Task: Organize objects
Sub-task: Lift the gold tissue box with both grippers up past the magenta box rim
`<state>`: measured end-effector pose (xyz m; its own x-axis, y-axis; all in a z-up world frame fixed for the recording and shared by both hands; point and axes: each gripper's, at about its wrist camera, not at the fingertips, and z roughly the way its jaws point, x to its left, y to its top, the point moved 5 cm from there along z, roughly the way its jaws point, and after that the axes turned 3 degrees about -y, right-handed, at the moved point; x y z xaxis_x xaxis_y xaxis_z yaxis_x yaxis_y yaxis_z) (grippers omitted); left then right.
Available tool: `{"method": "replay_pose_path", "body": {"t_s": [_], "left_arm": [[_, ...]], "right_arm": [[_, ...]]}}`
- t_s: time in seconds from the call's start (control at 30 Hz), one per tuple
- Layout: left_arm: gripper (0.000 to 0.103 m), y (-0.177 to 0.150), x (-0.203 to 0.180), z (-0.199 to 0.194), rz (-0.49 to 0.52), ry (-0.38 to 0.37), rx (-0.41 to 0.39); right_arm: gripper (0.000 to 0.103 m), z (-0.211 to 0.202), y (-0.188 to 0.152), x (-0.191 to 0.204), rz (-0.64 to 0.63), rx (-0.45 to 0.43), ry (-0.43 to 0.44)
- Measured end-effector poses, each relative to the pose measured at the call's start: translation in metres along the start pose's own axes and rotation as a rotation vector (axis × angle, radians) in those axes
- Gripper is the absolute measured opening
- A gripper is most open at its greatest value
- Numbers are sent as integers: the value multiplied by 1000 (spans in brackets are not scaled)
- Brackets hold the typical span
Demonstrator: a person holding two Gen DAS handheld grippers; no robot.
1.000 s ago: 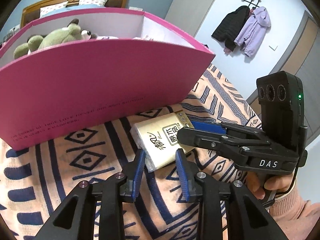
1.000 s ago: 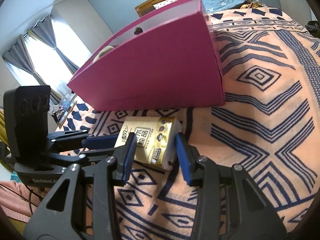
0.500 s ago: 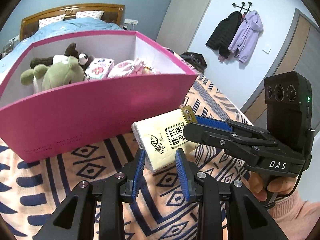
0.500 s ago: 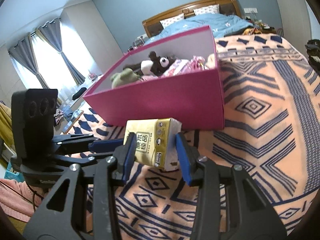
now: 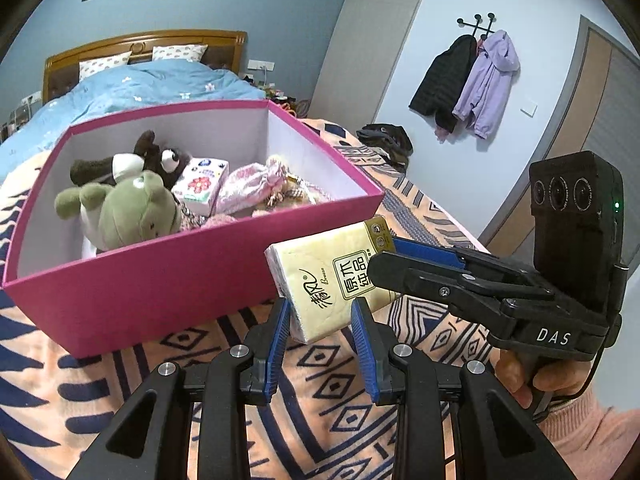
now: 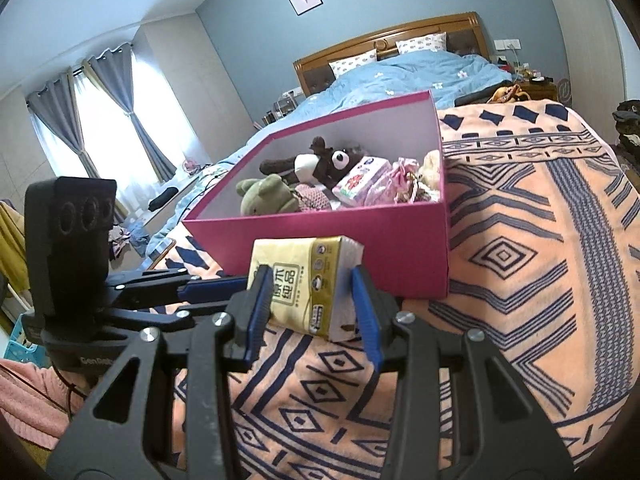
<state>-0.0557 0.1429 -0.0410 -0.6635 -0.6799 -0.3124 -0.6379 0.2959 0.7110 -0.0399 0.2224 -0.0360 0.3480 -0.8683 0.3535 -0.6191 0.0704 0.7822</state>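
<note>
A yellow tissue pack [image 5: 320, 276] hangs above the patterned blanket, just in front of the pink box [image 5: 180, 284]. My left gripper [image 5: 322, 320] is shut on the pack's near lower corner. My right gripper [image 5: 384, 256] reaches in from the right and clamps the pack's other end. In the right wrist view the pack [image 6: 304, 276] sits between the right gripper's [image 6: 310, 300] blue pads, and the left gripper [image 6: 236, 284] comes in from the left. The open box [image 6: 340, 240] holds a green plush [image 5: 132, 212], a brown plush [image 5: 160, 156], a floral tissue pack [image 5: 200, 184] and a pink pouch [image 5: 252, 184].
The orange and navy blanket [image 6: 520, 264] spreads under everything. A bed with a blue duvet [image 6: 420, 72] lies behind the box. Coats [image 5: 468, 80] hang on the wall at the right. A hand in a pink sleeve [image 5: 516, 376] grips the right tool.
Both grippers have risen together with the tissue pack off the blanket. The box's inside and its toys have come into view over the near wall.
</note>
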Motion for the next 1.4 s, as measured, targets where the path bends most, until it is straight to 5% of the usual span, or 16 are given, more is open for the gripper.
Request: {"method": "replay_pose_path", "body": {"t_s": [1.4], "left_arm": [[32,29,9,-3,8,32,-52]], "right_arm": [[44,0,31,5,-23,-63,12]]}}
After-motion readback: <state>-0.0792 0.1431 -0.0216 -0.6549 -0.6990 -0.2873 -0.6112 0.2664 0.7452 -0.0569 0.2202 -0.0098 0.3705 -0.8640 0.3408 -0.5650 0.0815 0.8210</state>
